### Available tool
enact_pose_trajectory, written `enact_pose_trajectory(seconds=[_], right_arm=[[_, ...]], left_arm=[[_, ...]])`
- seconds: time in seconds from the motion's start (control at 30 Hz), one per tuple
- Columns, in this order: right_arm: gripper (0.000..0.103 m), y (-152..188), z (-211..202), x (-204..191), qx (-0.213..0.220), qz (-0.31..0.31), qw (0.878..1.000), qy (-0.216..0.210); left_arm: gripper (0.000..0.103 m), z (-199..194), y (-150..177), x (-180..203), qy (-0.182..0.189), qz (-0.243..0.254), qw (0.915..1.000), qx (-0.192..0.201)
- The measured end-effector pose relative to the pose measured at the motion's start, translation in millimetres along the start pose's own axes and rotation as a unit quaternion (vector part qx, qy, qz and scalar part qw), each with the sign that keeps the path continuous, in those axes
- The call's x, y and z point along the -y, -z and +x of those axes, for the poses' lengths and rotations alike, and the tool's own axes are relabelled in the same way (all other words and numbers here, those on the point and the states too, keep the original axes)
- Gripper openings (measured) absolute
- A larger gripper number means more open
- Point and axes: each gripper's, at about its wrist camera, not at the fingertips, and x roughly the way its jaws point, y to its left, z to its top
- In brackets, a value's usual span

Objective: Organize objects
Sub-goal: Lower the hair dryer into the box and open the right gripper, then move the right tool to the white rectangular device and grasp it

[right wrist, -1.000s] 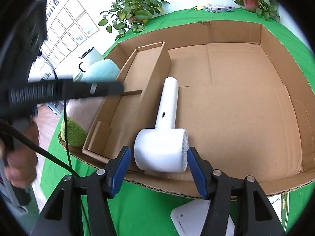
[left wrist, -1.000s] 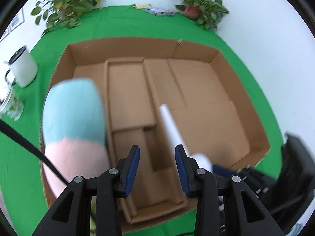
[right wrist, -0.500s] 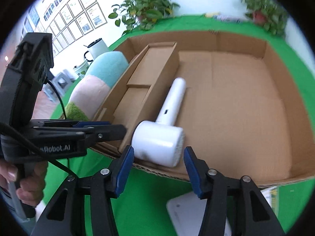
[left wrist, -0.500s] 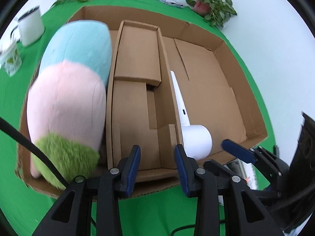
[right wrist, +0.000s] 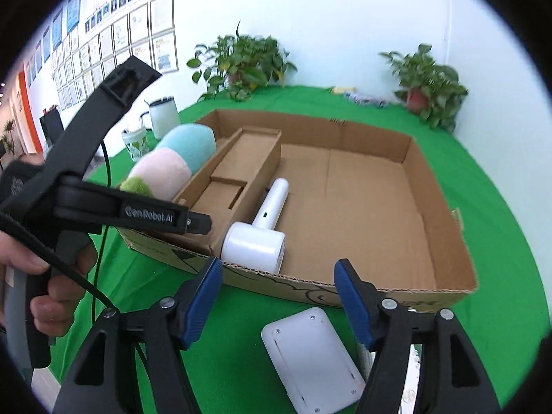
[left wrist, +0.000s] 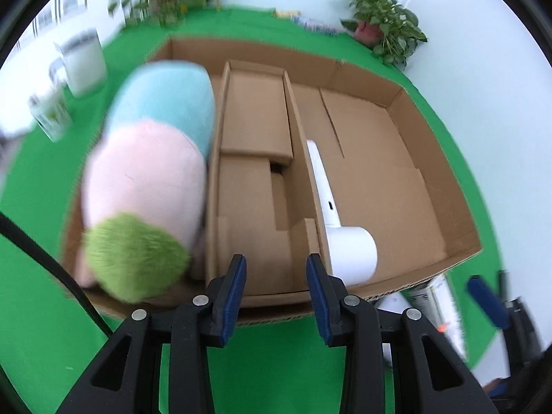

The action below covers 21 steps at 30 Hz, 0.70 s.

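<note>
A wide cardboard box lies on green cloth. In it a white hair dryer lies beside a cardboard insert. A blue, pink and green plush toy fills the left strip of the box. My left gripper hovers over the box's near edge, jaws apart, nothing between them. My right gripper is back from the box with its jaws opening and empty, above a white flat device. In the right wrist view a hand grips the left tool.
A white mug and a patterned glass stand left of the box. Potted plants line the far edge, with small packets between them. A printed sheet lies by the box's near right corner.
Both grippers pulled back from the box toward its near edge. The right jaws left the hair dryer's head and widened; the dryer stays in the box. The left jaws kept their gap.
</note>
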Motion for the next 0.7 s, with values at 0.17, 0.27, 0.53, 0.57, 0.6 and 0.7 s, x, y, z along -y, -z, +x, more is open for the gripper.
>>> enact_pose_trajectory(seconds=[0.17,0.27,0.53,0.57,0.6,0.7], right_arm=[[0.068,7.1,-16.2,1.7,0.020,0.011,1.000,0.003],[0.052,15.7,-24.3,2.3,0.036,0.013,0.999,0.011],[0.047,31.8,-40.2,14.5,0.049,0.040,0.998,-0.017],[0.082,32.4,-41.2,14.9,0.050,0.040,0.998,-0.019],[0.086,34.6,-45.4,15.4,0.065,0.038,0.997,-0.018],[0.086,39.2,-50.0,12.5,0.074,0.022,0.997,-0.016]], left_arm=[[0.065,-61.0,29.7,24.7,-0.032,0.046,0.9911,0.120],[0.084,-95.6,57.6,39.4,-0.056,0.060,0.9749,0.207],[0.002,-122.6,98.4,47.9,-0.069,0.076,0.9656,0.239],[0.002,-122.8,102.5,46.8,-0.061,0.066,0.9652,0.245],[0.003,-123.3,105.7,45.7,-0.063,0.062,0.9639,0.251],[0.083,-120.3,108.3,45.3,-0.076,0.057,0.9652,0.244]])
